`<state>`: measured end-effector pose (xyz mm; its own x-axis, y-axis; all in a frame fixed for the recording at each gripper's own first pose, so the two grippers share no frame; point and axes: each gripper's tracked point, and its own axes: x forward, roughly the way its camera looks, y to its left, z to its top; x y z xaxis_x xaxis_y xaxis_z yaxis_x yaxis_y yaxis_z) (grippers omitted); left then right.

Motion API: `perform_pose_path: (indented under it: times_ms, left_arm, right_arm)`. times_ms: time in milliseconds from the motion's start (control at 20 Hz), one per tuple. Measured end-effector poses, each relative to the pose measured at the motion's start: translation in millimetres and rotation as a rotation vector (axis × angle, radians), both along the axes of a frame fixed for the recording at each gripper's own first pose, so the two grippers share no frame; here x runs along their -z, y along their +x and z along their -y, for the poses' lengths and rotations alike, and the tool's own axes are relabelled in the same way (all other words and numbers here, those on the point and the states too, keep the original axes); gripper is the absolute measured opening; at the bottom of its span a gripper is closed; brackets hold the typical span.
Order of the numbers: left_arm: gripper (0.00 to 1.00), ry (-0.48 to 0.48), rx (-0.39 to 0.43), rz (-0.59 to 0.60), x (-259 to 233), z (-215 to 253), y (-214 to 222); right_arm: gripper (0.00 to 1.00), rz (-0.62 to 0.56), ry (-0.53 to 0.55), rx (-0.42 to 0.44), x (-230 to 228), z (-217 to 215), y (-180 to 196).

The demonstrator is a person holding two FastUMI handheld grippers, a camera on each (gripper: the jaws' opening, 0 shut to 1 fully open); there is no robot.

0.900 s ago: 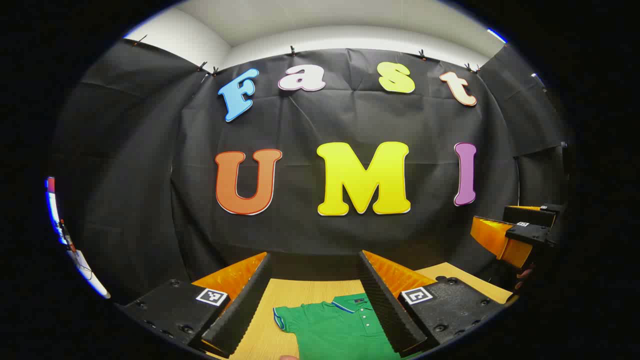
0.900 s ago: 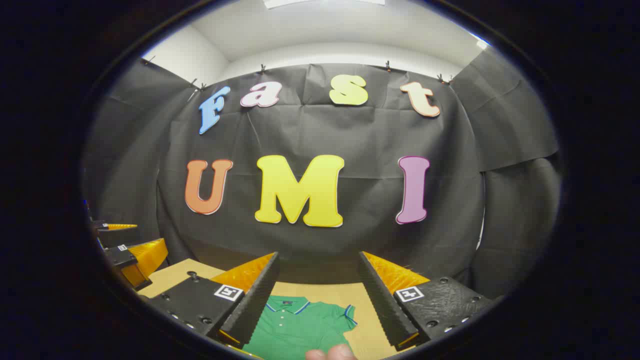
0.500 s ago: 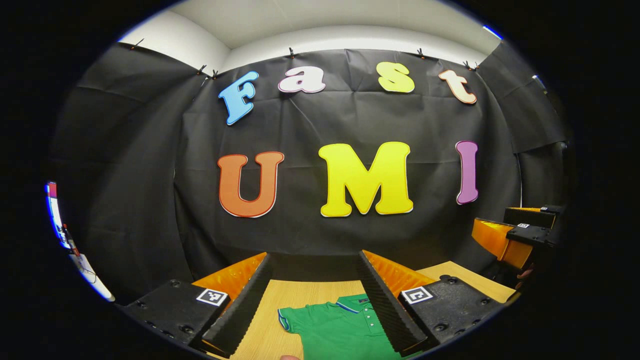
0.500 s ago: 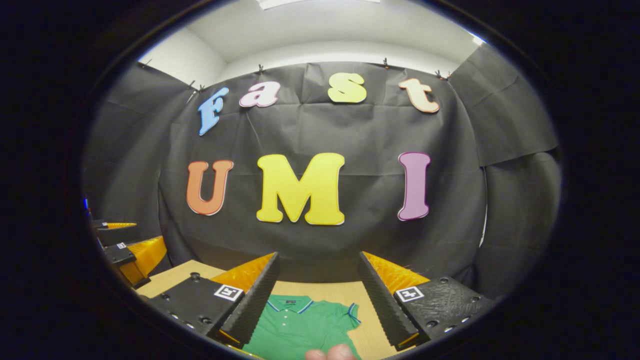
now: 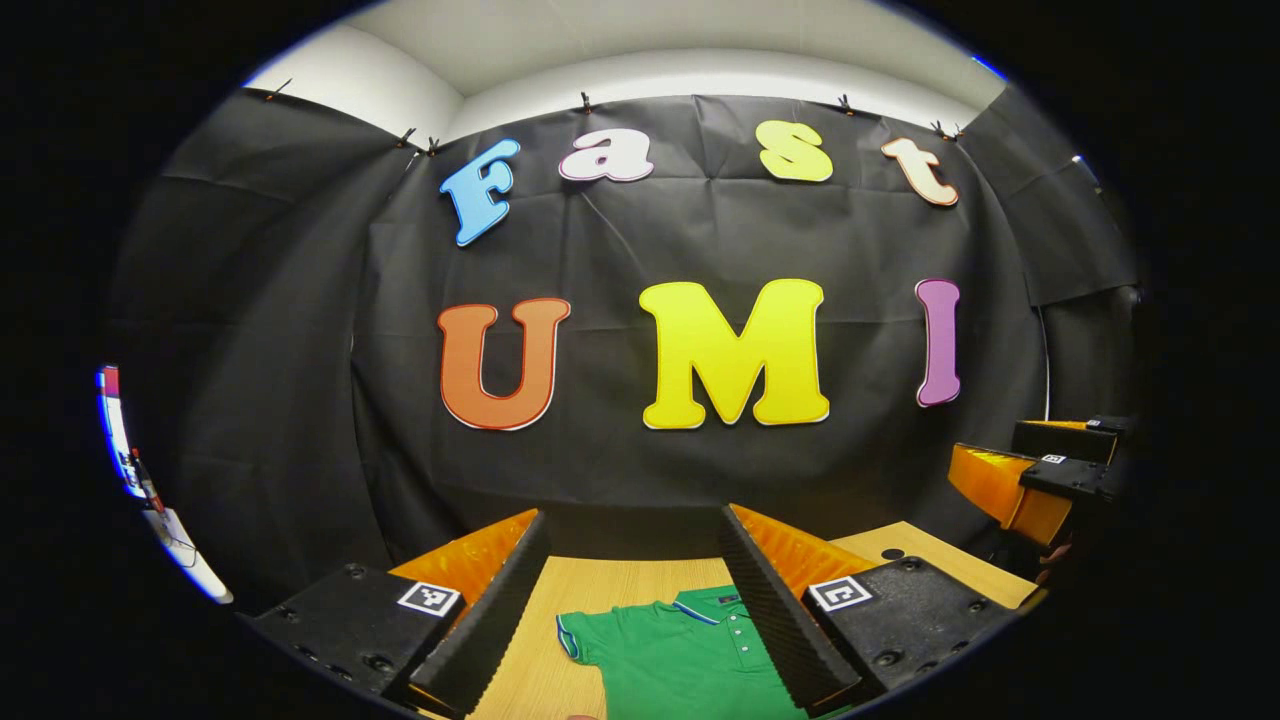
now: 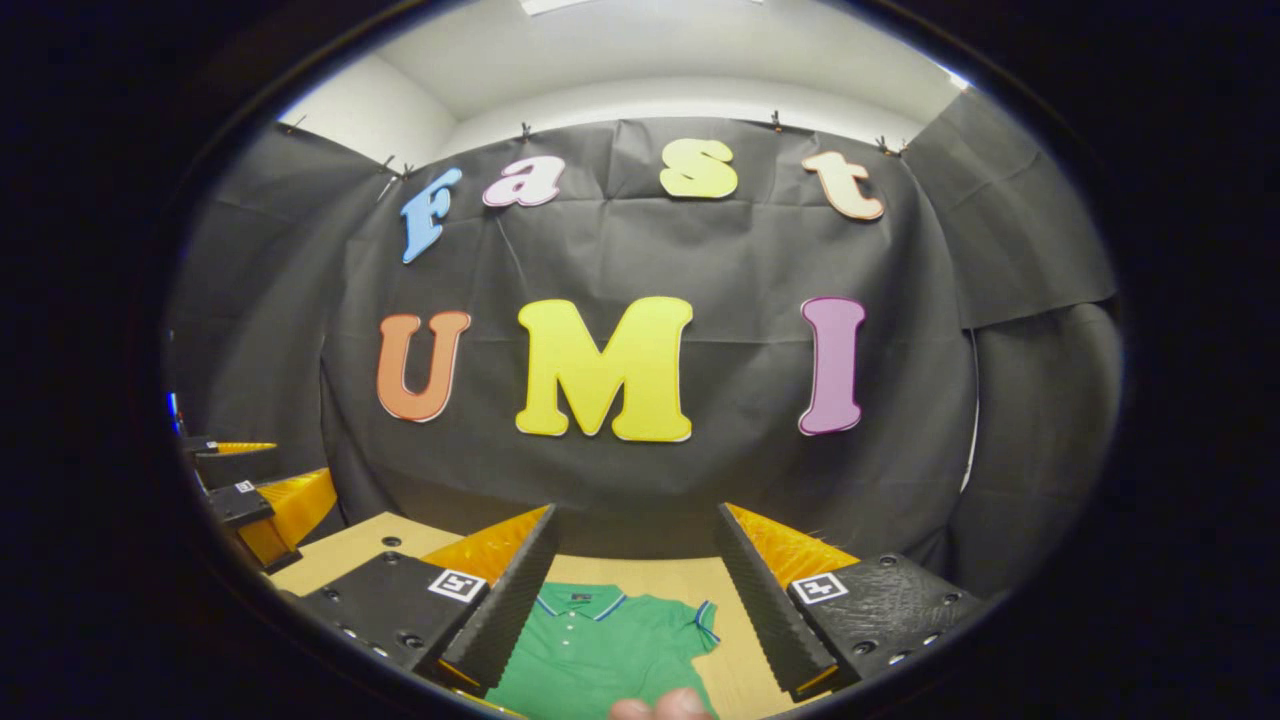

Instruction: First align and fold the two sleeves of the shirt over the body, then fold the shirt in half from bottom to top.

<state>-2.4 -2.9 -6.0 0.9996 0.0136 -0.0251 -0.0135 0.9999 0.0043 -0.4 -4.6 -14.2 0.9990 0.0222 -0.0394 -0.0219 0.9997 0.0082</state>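
Left gripper [image 5: 635,560]: closest to the camera in the left gripper view, fingers spread wide with nothing between them, held above the table.
Right gripper [image 6: 635,560]: closest to the camera in the right gripper view, fingers likewise wide apart and gripping nothing; a fingertip [image 6: 660,706] of the person shows at the bottom edge.
Markers: a small square black-and-white coded tag [image 5: 428,598] sits on each finger mount; it carries a pattern, no readable words.
Shirt [image 5: 680,655]: a green polo lying flat on the table, seen between each gripper's fingers; collar with blue trim and a buttoned placket points toward the far wall, and one short sleeve spreads out to each side.
Shirt label: a dark tag inside the collar, too small to read.
Table [image 5: 590,585]: light wood, under the shirt.
Other gripper: in the left gripper view the right one appears at the right edge; in the right gripper view the left one appears at the left edge.
Wall [image 6: 640,480]: black cloth behind the table.
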Motion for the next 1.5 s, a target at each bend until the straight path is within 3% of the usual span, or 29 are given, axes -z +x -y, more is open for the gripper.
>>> perform_pose_path:
  times_ms: [450, 650, 1000, 1500]
  left_arm:
    - [1.00, -0.009, -0.010, -0.031, 12, 9, 7]
    - [1.00, -0.007, -0.019, -0.039, 15, 10, 12]
    - [1.00, 0.031, -0.026, -0.034, 6, 29, 14]
    - [1.00, 0.006, -0.081, -0.061, 10, 40, 23]
  right_arm:
    - [0.95, -0.134, -0.027, -0.024, 43, 29, 23]
    - [0.95, -0.287, -0.087, -0.049, 106, 50, 49]
    - [0.95, -0.485, -0.071, -0.051, 198, 85, 84]
    - [0.95, -0.717, -0.083, -0.084, 310, 107, 143]
